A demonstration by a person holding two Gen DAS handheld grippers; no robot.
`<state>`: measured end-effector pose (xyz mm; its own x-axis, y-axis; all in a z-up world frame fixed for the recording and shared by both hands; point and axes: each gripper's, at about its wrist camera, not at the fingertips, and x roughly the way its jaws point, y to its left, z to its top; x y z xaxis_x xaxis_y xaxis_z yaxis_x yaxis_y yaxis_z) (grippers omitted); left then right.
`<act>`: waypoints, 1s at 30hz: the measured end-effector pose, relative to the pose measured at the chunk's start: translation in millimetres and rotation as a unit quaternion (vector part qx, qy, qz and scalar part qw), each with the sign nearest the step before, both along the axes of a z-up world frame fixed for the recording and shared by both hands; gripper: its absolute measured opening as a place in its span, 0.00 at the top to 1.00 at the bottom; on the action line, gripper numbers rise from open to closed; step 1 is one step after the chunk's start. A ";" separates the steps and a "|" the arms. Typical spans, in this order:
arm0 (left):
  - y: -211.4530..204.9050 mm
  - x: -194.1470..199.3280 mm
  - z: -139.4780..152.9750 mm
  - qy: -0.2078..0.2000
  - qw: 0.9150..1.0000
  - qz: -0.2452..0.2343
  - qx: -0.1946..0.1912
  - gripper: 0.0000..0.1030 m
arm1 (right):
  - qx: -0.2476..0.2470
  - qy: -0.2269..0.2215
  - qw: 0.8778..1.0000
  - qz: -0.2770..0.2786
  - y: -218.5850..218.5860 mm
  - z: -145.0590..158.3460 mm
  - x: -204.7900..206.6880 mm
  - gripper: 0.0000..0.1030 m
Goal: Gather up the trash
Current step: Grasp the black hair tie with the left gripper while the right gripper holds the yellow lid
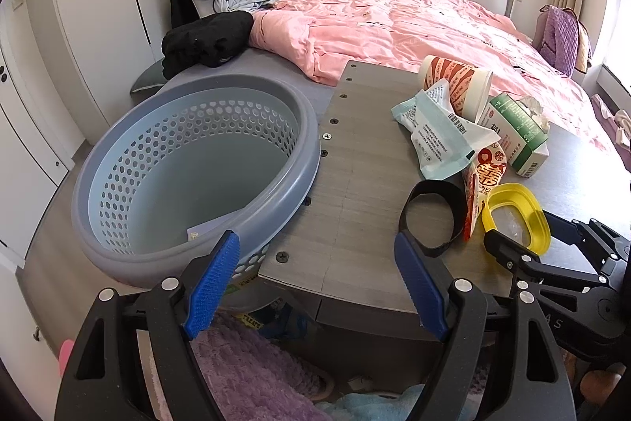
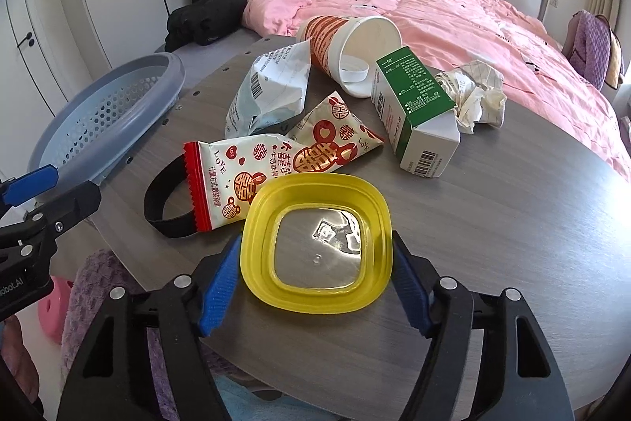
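A yellow plastic lid (image 2: 316, 243) lies on the grey table (image 2: 512, 223), between the blue fingers of my right gripper (image 2: 315, 255). The jaws stand open around it, close to its sides; I cannot tell if they touch. Behind it lie a red-and-white snack wrapper (image 2: 252, 176), a pale blue bag (image 2: 272, 93), a tipped paper cup (image 2: 347, 42), a green-and-white carton (image 2: 418, 109), crumpled paper (image 2: 477, 93) and a black band (image 2: 165, 200). My left gripper (image 1: 315, 255) is open and empty at the table's near edge, beside the blue-grey basket (image 1: 157, 251).
The basket's rim (image 2: 118, 97) overlaps the table's left edge. A bed with a pink quilt (image 1: 394, 22) lies behind the table, with dark clothes (image 1: 205, 38) at its left corner. A purple fluffy item (image 1: 244, 373) lies below the table's front edge.
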<state>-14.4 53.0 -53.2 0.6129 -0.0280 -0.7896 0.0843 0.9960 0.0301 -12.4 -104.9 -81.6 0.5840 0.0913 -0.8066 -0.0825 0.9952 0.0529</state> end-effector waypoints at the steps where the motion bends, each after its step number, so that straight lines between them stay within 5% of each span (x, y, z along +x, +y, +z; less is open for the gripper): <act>1: -0.4 0.3 -0.3 0.001 1.000 -0.002 0.000 0.25 | 0.003 0.001 1.000 -0.001 -1.8 0.4 -0.4 0.34; 30: -64.4 28.9 -38.4 0.036 0.996 -0.078 0.011 0.25 | 0.076 -0.038 0.995 -0.043 -68.7 27.4 -43.0 0.34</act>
<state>14.5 -11.4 -91.6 0.5445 -0.1007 -0.8327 0.2404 0.9699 0.0399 -55.4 -173.6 -54.2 0.6534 0.1564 -0.7407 -0.0074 0.9797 0.2003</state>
